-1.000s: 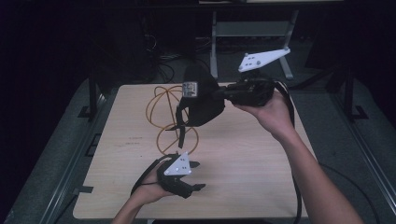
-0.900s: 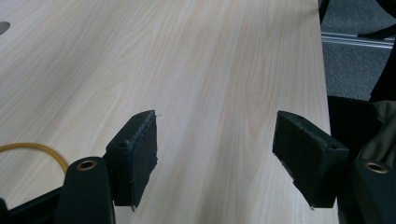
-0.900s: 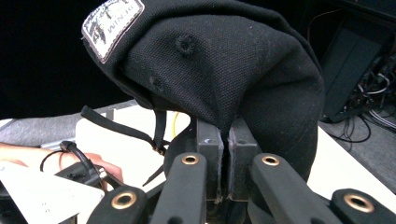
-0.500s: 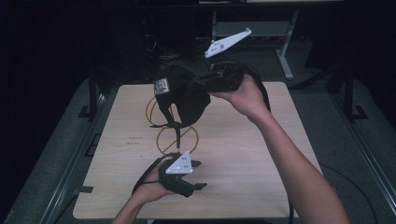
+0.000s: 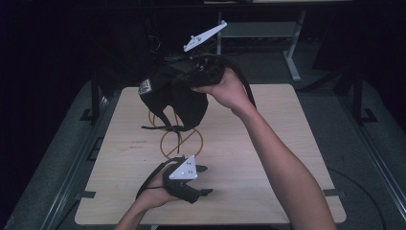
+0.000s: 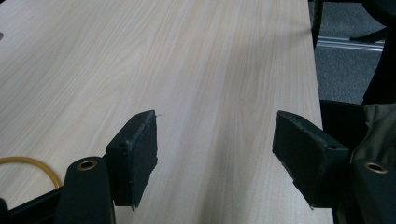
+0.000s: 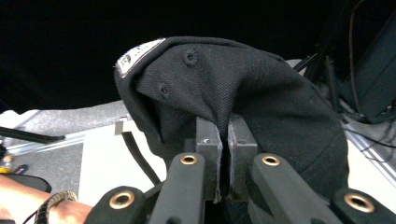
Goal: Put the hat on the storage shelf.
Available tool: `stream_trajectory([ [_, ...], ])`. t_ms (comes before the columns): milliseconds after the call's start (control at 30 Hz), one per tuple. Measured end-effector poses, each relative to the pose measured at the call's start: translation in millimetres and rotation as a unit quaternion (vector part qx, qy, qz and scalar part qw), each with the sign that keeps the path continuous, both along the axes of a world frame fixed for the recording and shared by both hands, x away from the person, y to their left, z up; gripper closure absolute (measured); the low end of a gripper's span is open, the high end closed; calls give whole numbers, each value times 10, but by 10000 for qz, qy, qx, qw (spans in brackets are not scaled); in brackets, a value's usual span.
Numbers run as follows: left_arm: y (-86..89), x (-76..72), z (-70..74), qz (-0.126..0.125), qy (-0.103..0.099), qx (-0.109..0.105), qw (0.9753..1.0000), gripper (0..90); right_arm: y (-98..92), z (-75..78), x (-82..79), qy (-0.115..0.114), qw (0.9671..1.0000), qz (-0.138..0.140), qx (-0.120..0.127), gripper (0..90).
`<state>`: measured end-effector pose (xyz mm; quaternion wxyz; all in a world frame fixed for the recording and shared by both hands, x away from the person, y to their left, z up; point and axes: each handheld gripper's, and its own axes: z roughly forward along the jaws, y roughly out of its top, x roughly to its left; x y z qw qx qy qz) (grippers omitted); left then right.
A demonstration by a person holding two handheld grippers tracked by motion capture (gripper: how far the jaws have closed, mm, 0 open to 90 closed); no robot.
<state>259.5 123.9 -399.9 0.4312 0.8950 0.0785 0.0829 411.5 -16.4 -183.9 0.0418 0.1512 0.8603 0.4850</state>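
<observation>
Since the earlier frames the right gripper has swung leftward and a little higher, carrying the black cap with it, so the cap now hangs above the far left part of the table rather than over its middle. Left gripper has not shifted; it sits low over the near edge, held in the left hand. Right gripper view: both jaws pressed together on a fold of the cap's black fabric, two stitched eyelets and a white label showing on the crown. High view: cap is off the table, clear of the wood, a black strap dangling beneath it. Right hand grips the tool from the right side; grey three-cornered plate stands tilted above it. Yellow cord lies in loops on the table under the cap, between the two grippers. Left gripper view: jaws stand wide apart with nothing between them, bare pale wood ahead, a bit of yellow cord at lower left. Left gripper's pads hover just over the table; contact with the wood cannot be told.
</observation>
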Motion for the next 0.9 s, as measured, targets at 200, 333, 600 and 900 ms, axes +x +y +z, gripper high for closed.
stream_trajectory([
  [200,11,5,9,20,20,-89,10000,308,132,-77,92,116,9998,160,-31,851],
  [333,6,1,9,11,26,-95,10000,308,181,-131,167,175,9997,190,-25,843],
  [600,-8,1,12,-9,23,-129,9999,309,324,-256,329,566,9980,291,9,822],
  [900,-7,1,9,-17,30,-122,9999,309,524,-367,403,557,9983,107,160,783],
])
